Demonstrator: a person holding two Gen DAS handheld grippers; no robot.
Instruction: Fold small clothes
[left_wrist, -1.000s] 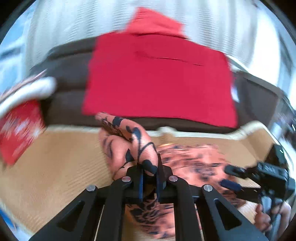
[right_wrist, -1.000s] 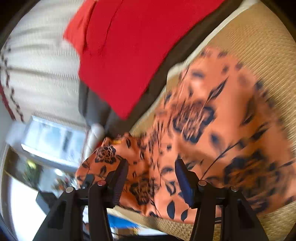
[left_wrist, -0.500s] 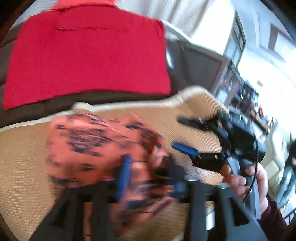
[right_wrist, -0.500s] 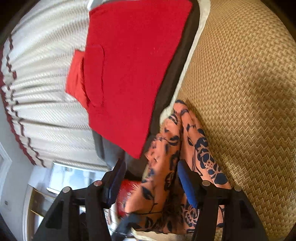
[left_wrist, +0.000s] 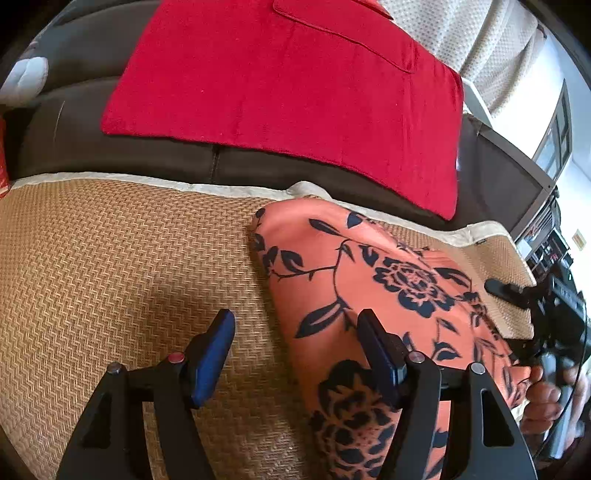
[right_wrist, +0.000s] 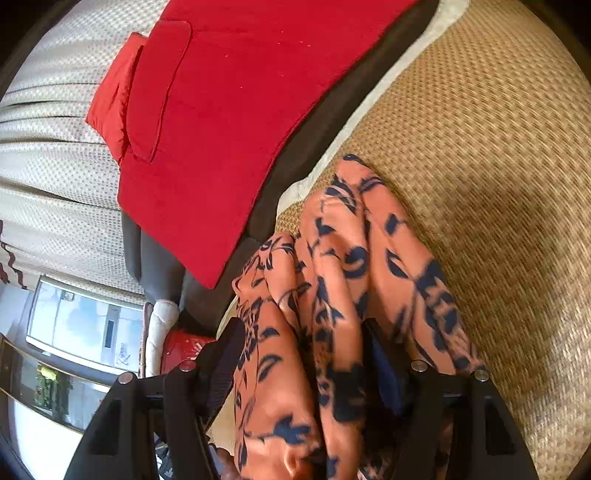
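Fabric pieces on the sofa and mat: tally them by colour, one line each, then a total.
Orange with dark floral print: 1, the garment lying on the woven mat
Plain red: 1, the red cloth spread over the dark sofa back
Total: 2

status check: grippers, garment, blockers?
Left gripper open, just released. Right gripper opening, floral garment bunched between jaws. Garment on woven mat. No blockers.
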